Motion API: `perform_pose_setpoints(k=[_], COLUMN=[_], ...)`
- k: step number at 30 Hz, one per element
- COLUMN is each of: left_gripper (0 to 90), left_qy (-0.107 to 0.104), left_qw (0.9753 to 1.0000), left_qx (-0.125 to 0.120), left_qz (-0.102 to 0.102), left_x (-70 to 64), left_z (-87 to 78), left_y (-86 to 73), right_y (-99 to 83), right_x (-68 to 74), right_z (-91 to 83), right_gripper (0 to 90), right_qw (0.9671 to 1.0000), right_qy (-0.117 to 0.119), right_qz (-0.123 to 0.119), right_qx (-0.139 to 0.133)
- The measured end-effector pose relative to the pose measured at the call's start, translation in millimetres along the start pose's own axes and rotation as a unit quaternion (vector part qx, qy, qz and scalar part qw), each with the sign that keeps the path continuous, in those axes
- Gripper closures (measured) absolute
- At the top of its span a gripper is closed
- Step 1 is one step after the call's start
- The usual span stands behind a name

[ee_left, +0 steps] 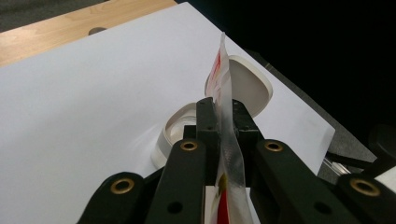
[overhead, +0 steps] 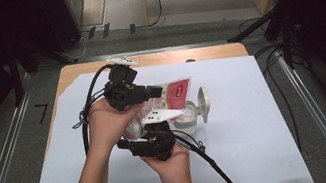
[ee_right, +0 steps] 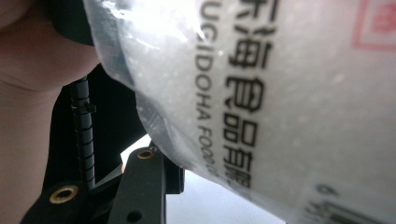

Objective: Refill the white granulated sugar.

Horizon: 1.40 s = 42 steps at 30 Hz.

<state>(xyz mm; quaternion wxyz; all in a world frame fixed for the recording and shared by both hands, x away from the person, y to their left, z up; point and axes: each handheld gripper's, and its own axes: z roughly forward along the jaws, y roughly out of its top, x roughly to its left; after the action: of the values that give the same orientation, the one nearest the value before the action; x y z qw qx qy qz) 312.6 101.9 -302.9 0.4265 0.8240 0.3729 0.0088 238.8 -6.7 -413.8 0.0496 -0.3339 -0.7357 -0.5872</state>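
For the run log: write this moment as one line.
left tongs: shut on plastic bag | right tongs: at bag, grip unclear | white jar: open, lid flipped back | bag above jar

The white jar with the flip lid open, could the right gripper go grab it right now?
Probably not yet. The right gripper sits just beside the jar, so it is near enough, but the bag lies pressed against its jaws, and the left gripper holds that bag above the jar.

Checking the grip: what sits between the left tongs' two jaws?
The clear bag, edge-on, is pinched between the left tongs' jaws, above the open white container; the left gripper view shows it.
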Motion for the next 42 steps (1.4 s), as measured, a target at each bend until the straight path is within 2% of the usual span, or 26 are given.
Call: perform_pose_setpoints(k=[13, 21, 23, 27, 33, 35, 39, 42], left_gripper=[86.4, 86.4, 86.5, 86.4, 86.0, 86.0, 86.3, 86.2], left_qy=[-0.008, -0.02, -0.026, -0.029, -0.042, -0.046, -0.043, -0.041], left_qw=[1.0, 0.9995, 0.9992, 0.9987, 0.9971, 0.9968, 0.9968, 0.9968], left_qx=[0.001, 0.008, 0.003, 0.015, 0.017, 0.013, 0.008, -0.001], left_qz=[-0.004, -0.025, -0.032, -0.04, -0.061, -0.064, -0.067, -0.068], left_x=[3.6, 15.2, 18.0, 22.6, 29.2, 30.8, 34.1, 33.8], left_z=[0.1, 0.2, 1.3, 1.8, 5.1, 5.4, 3.5, 1.8], left_y=[0.6, 3.9, 4.3, 9.1, 15.9, 15.1, 12.7, 11.5], right_y=[-0.1, 4.2, 5.6, 9.3, 15.2, 16.3, 16.5, 18.5], right_x=[-0.2, -2.8, -3.1, -4.3, -8.1, -9.1, -10.1, -10.9], right_z=[0.8, 4.1, 4.7, 5.4, 5.6, 6.2, 8.5, 10.2], right_gripper=[62.7, 62.8, 62.8, 62.9, 63.0, 63.0, 62.6, 61.6], right_qw=[1.0, 0.9998, 0.9998, 0.9996, 0.9997, 0.9997, 0.9994, 0.9993], right_qy=[-0.002, -0.009, -0.009, -0.013, -0.014, -0.013, -0.014, -0.014], right_qz=[-0.007, -0.017, -0.014, -0.014, -0.01, -0.006, -0.012, -0.007], right_qx=[0.001, 0.008, 0.013, 0.02, 0.019, 0.021, 0.029, 0.033])
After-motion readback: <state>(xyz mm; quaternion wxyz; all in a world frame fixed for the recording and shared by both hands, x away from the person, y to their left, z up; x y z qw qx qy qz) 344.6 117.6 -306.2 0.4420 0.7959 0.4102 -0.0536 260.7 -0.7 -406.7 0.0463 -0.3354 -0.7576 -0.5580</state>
